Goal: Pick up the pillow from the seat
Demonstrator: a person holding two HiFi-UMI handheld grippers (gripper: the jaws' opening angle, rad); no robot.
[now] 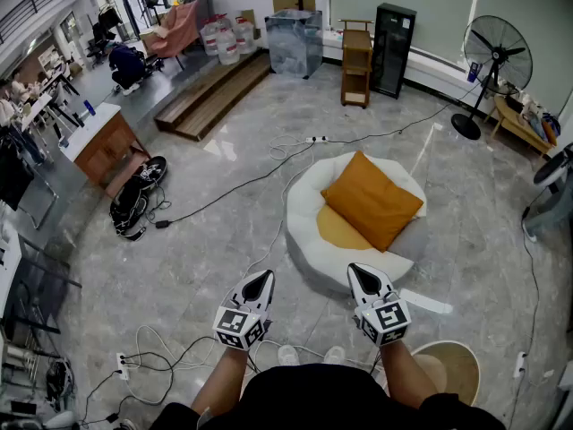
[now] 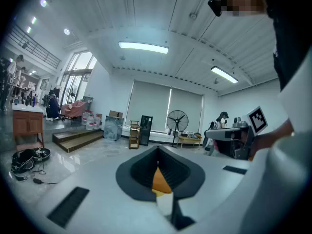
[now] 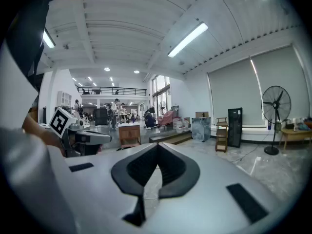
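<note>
An orange square pillow [image 1: 372, 199] lies tilted on a round white floor seat [image 1: 313, 240] right of the middle of the head view. My left gripper [image 1: 261, 280] is held above the floor just left of the seat's near edge, jaws shut and empty. My right gripper [image 1: 362, 272] hovers over the seat's near rim, a little short of the pillow, also shut with nothing in it. In the left gripper view a sliver of the orange pillow [image 2: 159, 179] shows through the gap behind the shut gripper [image 2: 158, 152]. The right gripper [image 3: 157, 150] shows shut in its own view.
Cables [image 1: 224, 191] trail over the grey marble floor left of the seat. A standing fan [image 1: 495, 56] is at the back right, a wooden shelf [image 1: 356, 61] and black cabinet [image 1: 393, 49] at the back. A round wooden stool [image 1: 452, 370] sits by my right foot.
</note>
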